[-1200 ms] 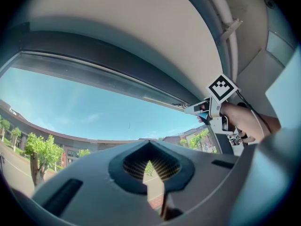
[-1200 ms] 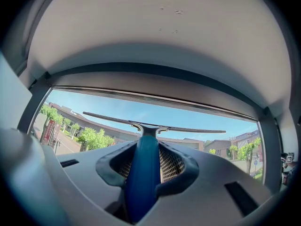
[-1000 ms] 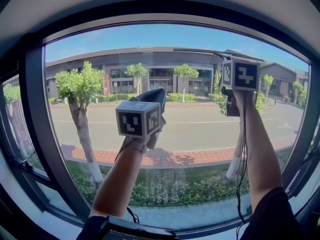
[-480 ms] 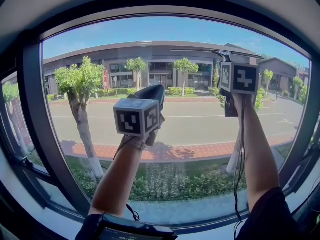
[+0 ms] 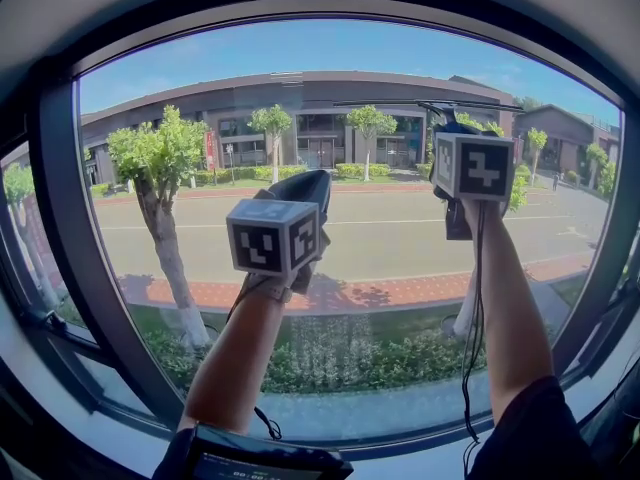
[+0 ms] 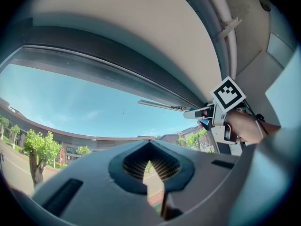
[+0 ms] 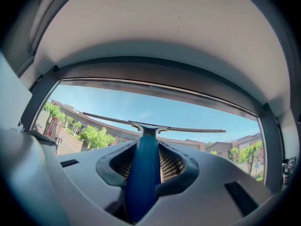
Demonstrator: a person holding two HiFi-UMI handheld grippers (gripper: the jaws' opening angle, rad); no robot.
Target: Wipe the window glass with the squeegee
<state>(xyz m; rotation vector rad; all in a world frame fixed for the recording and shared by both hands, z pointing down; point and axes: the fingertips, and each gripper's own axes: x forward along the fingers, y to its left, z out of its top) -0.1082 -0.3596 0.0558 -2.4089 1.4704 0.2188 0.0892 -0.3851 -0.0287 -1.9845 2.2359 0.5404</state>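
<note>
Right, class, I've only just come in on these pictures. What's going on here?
A person stands at a large window with a gripper in each hand. The right gripper is shut on the blue handle of the squeegee and holds its blade level, high on the window glass. Whether the blade touches the glass cannot be told. The left gripper is shut on nothing and is held lower, to the left of the squeegee.

Window glass (image 5: 330, 53) in dark frame (image 5: 55, 218); squeegee (image 7: 142, 159) high at right, blade horizontal.
</note>
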